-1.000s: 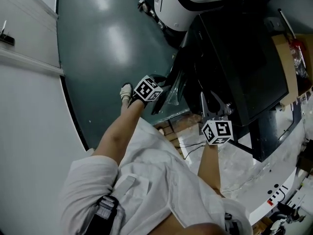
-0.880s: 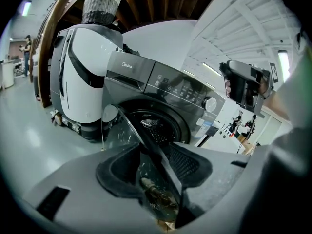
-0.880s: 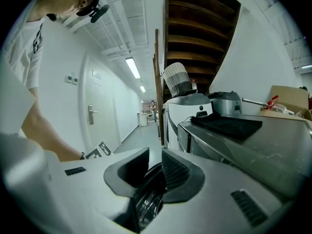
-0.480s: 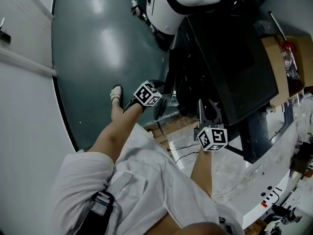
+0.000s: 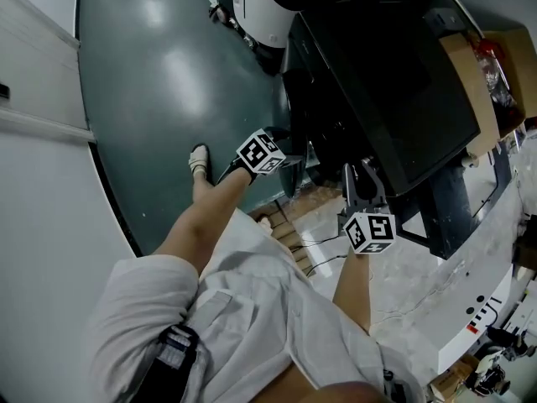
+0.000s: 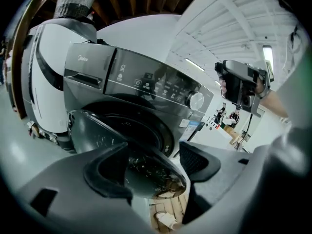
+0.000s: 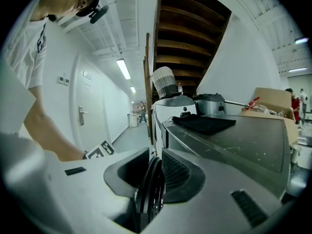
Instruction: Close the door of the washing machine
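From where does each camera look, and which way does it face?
Left gripper view: on the left gripper, facing the washer; its jaws, just opened, stand either side of the door, not gripping it.
Right gripper view: on the right gripper, looking along the washer's front toward a corridor; left arm shows.
Head view: on the head, steeply down at floor; left arm, right arm and both grippers show.
Shared: both gripper views show the door.

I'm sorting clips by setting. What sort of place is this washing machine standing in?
Probably a workshop or test area, not a home laundry: the washing machine stands by the underside of a wooden staircase, beside a long white corridor, with a cardboard box close by.
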{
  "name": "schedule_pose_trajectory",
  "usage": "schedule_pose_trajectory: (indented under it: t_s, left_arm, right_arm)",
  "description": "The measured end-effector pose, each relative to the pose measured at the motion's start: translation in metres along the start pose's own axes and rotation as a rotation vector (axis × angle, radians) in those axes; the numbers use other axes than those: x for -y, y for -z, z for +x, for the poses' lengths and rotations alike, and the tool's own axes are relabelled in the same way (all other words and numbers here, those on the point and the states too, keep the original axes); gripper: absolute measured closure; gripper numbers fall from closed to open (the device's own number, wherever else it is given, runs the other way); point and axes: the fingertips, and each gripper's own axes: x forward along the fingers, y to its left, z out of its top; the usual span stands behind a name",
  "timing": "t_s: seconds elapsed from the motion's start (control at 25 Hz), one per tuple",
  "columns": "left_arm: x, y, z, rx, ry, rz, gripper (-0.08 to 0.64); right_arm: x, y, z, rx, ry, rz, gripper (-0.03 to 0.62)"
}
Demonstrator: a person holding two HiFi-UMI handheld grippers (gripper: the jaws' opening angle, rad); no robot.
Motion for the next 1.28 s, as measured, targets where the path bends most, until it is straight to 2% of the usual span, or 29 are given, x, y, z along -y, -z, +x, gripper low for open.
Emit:
schedule_pose_trajectory:
  t_s: [0.16, 0.68, 0.96, 1.08, 1.28]
  left_arm:
    - [0.000, -0.007, 0.017, -0.012, -0.013, 0.045, 0.241]
    - [0.007, -0.043, 0.077, 0.043, -0.073, 0.076, 0.242]
    - [0.001, -0.050, 0.084, 0.083, -0.130, 0.025, 0.264]
    - [0.002, -0.048, 0.085, 0.093, -0.172, 0.002, 0.272]
    - [-0.005, -0.050, 0.085, 0.099, -0.284, -0.004, 0.279]
  right_arm:
    - [0.010, 0.008, -0.008, 0.000, 0.034, 0.014, 0.495]
    - [0.035, 0.022, -0.034, 0.006, 0.115, 0.057, 0.495]
    - [0.044, 0.029, -0.038, 0.005, 0.120, 0.072, 0.495]
    - [0.045, 0.030, -0.039, -0.003, 0.119, 0.073, 0.495]
    - [0.048, 0.027, -0.031, -0.005, 0.099, 0.062, 0.495]
